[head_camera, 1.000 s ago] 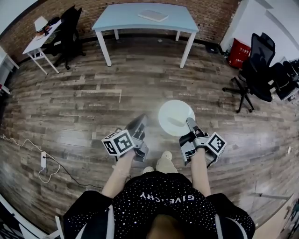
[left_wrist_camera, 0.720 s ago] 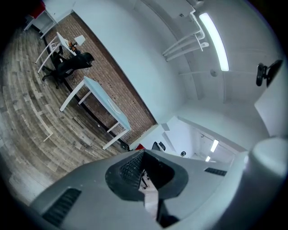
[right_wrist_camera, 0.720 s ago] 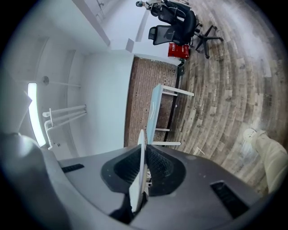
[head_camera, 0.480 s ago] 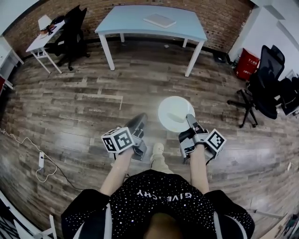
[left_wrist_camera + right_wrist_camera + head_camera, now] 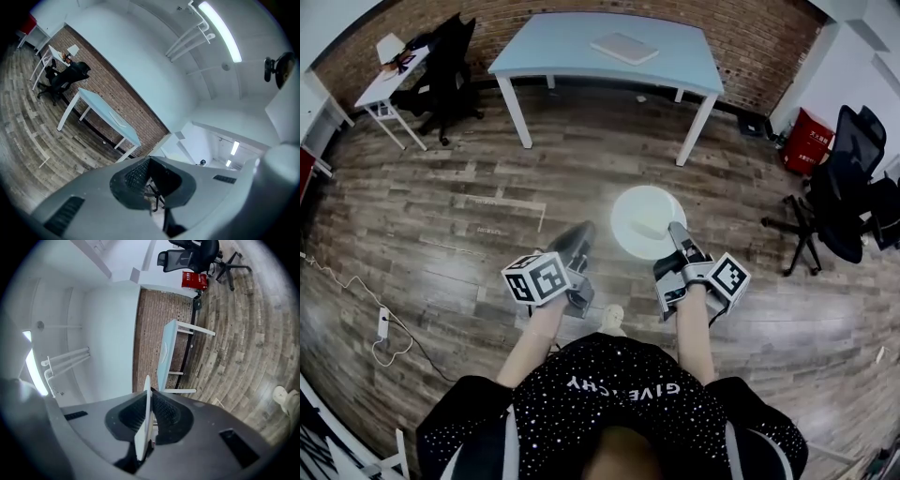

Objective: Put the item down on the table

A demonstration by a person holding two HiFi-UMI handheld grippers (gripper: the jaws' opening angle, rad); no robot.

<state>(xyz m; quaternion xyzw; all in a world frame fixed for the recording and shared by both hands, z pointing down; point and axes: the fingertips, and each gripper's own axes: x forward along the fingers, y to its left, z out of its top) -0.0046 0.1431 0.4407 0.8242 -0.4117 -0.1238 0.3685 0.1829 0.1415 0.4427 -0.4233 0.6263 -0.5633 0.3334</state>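
at the right gripper [image 5: 676, 230] tip, white plate [image 5: 637, 212] flat, face upward

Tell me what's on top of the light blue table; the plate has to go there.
One flat pale rectangle, perhaps a closed book, lies right of centre on the table. Nothing else shows on its top. What lies beneath that rectangle is covered.

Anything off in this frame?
Nothing broken or spilled. The white plate is pinched by its rim in the right tool, out over the floor, not on the blue table. A corded power strip lies loose at left.
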